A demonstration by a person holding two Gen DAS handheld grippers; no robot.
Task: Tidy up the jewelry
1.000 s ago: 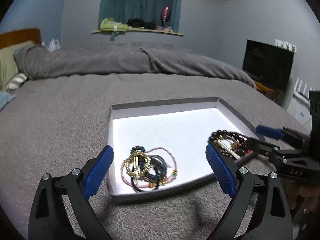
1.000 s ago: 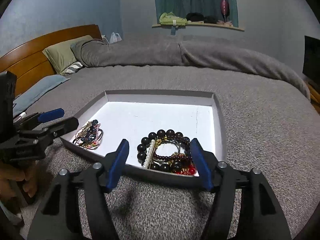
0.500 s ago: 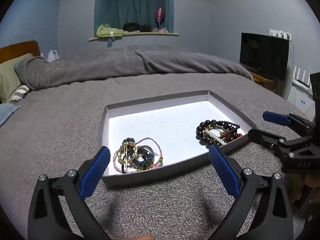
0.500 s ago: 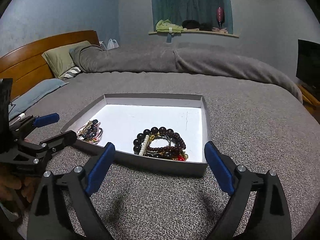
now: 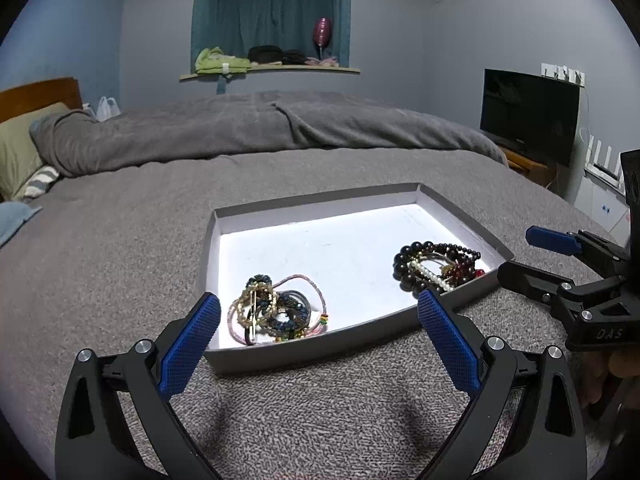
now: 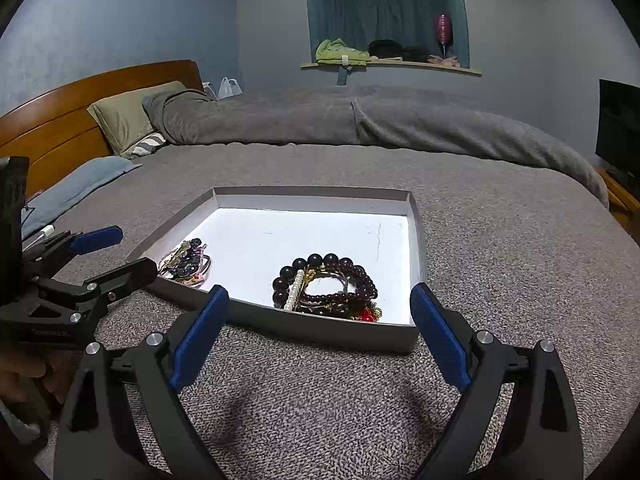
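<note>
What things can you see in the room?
tray: 1, grey outside, white inside, on bed
bead bracelets: 1 pile, dark, red, pearl, tray's near right corner
hair ties: 1 pile, blue, gold, pink, tray's near left corner
blanket: 1, grey, far side of bed
pillow: 1, olive, by headboard
TV: 1, black, right wall
left gripper: blue jaws open, empty
right gripper: blue jaws open, empty

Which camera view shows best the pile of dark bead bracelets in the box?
The right wrist view. There the dark bead bracelets lie near the middle, close to the camera, with single beads and the pearl strand clear. The left wrist view shows the same pile smaller, off to the right, near the corner of the box.
</note>
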